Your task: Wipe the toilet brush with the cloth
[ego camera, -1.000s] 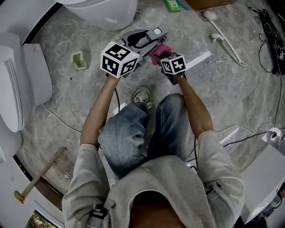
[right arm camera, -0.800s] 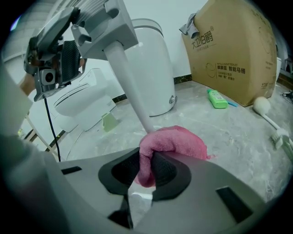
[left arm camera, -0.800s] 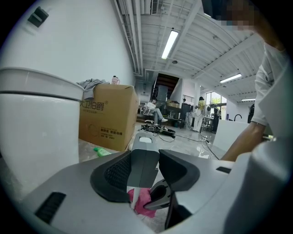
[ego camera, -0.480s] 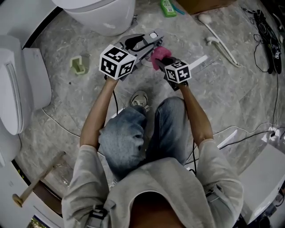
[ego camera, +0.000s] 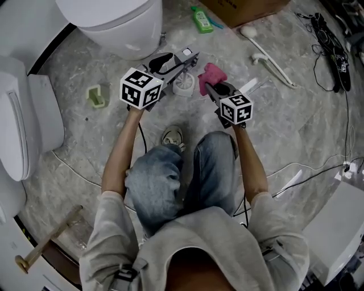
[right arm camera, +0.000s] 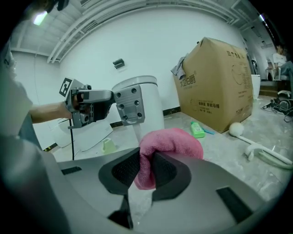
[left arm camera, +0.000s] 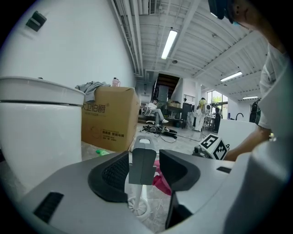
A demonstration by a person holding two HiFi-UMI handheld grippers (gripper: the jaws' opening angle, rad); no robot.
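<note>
My left gripper (ego camera: 189, 58) has the toilet brush's grey handle (left arm camera: 142, 163) between its jaws, which are opening slightly while the pads still rest on it. The white shaft runs down to the round brush head (ego camera: 183, 86) at the floor. The right gripper (ego camera: 211, 87) is shut on a folded pink cloth (ego camera: 211, 76), held a little right of the brush and apart from it. In the right gripper view the cloth (right arm camera: 170, 140) bulges over the jaws, with the brush handle (right arm camera: 129, 105) and left gripper (right arm camera: 91, 104) beyond it.
A white toilet (ego camera: 114, 23) stands just behind the brush, and another white fixture (ego camera: 23, 125) sits at the left. A cardboard box (ego camera: 244, 8), a green bottle (ego camera: 202, 19), a long white tool (ego camera: 268, 44), a small green holder (ego camera: 96, 95) and cables (ego camera: 333, 45) lie about.
The right gripper has lifted the pink cloth up and to the right, off the brush. The left gripper and brush have stayed put.
</note>
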